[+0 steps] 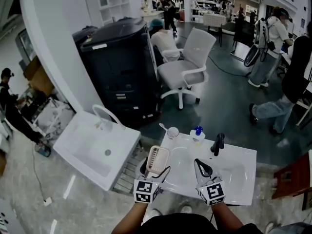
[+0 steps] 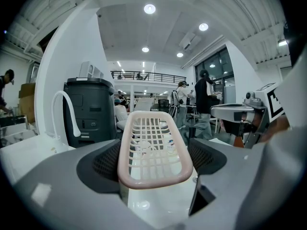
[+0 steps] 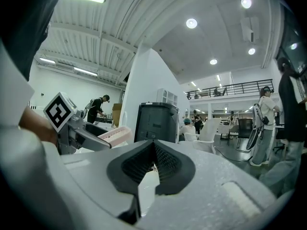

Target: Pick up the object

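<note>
**Basket clamped across its width: slip risk**

Left gripper [image 1: 155, 173]: jaws part-open, pressed on both sides of the pink slotted basket [image 2: 154, 147], above the basin's [image 1: 236, 182] near-left rim. Long axis runs from the jaws toward the basin's far edge. Thin walls may flex; overhanging end could droop or slide. Right gripper [image 3: 154, 163]: closed, empty.

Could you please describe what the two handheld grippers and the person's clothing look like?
The left gripper and right gripper match. Both have pale grey-white bodies, and their tongs are lined with dark, finely textured pads. Each carries a cube printed with black-and-white square markers near the hand. No cables show. The person wears a dark top, and its sleeves do not cover the forearms.
</note>
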Demonstrator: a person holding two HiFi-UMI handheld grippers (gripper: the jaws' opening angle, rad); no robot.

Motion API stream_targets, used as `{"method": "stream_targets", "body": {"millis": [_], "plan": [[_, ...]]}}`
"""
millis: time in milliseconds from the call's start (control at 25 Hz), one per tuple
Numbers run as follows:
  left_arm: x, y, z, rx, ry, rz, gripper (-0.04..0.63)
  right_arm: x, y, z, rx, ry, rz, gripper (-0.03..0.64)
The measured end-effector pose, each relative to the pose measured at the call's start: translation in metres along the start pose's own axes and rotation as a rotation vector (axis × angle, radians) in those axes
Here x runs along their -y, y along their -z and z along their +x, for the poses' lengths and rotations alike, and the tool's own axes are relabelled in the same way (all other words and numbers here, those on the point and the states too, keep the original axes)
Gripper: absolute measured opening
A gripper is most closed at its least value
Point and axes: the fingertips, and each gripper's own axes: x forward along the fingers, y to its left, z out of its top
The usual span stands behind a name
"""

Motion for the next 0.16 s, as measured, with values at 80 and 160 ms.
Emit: {"method": "stream_targets", "body": {"millis": [80, 160], "plan": [[-0.0003, 0.001, 0.0006, -0.003, -0.003, 0.001, 0.468, 0.0011, -0.0002, 0.0004, 0.002, 0.001, -0.001, 0.002], [-0.0014, 0.0014, 0.0015, -0.003, -0.008, 0.004, 0.468, 0.0023, -0.0007, 0.001, 0.004, 0.001, -0.002, 0.002]]}}
